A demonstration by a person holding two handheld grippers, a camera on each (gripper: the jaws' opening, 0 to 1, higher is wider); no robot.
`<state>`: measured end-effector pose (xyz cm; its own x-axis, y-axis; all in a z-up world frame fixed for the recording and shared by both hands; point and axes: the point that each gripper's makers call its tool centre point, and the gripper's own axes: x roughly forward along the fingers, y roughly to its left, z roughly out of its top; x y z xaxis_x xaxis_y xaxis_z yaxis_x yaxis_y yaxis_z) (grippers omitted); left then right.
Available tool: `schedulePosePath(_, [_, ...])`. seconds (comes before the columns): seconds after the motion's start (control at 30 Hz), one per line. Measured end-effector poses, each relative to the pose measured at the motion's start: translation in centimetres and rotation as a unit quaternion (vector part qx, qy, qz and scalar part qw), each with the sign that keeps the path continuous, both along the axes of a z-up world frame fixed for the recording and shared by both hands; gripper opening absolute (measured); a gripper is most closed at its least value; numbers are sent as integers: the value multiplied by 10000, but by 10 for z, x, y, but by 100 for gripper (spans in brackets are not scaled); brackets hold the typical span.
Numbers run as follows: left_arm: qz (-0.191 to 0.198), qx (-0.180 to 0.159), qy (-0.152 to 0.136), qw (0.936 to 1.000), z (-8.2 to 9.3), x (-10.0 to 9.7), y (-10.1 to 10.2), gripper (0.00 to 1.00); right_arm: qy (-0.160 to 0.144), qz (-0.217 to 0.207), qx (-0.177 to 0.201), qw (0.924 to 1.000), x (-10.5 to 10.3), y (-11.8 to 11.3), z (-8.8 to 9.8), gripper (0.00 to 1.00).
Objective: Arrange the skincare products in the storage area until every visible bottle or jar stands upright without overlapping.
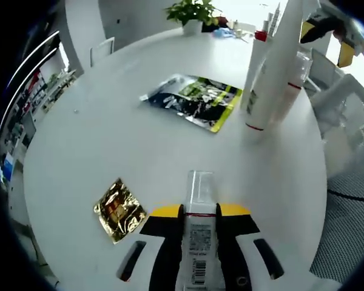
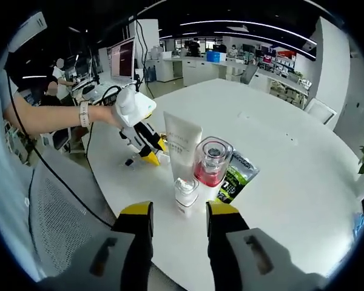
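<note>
Left gripper point(image 1: 199, 242) jaws pinch a clear, boxy bottle point(image 1: 199, 200) low over the smooth white bench point(image 1: 109, 133). Right gripper point(image 2: 179, 221) jaws spread near three upright plastic containers point(image 2: 197, 167); a crinkled foil sachet point(image 1: 119, 210) lies left.

White tube point(image 1: 278, 60) top cut off

clear plastic bottle with red band and barcode label point(image 1: 199, 239): lying flat, 6 o'clock | tall white squeeze tube point(image 2: 182, 144): upright, centre | clear pink-filled bottle point(image 2: 210, 165): upright, touching tube's 3 o'clock side | small clear-capped white bottle point(image 2: 185, 195): upright, 6 o'clock of tube
</note>
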<state>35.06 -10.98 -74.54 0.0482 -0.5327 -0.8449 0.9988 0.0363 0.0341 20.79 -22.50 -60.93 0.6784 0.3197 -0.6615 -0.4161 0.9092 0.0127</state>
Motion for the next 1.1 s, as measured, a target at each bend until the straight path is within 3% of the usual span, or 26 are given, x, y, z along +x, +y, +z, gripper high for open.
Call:
schedulePosePath(0.07, [26,-15,-131,9999,2,1,0,17,-12,75,14,10000,-2,2,1,36])
schedulePosePath(0.17, [164,-268,-52,9995,11,-2,-4,17,-88,150,265,9995,-3,9,6,34])
schedulePosePath(0.57, [309,-945,-55,9950,51,-21,-7,17,-167,269,560,9979,0,32,4,30])
schedulePosePath(0.67, [311,-971,-146,9947,56,-25,-5,17,-221,235,706,9970,1,37,4,27])
schedulePosePath(0.8, [303,-1201,-111,9922,68,-37,-7,17,-229,165,868,9958,3,41,2,26])
schedulePosePath(1.1, [315,-1631,24,9861,92,-58,-10,17,-552,-13,1168,9916,9,51,3,26])
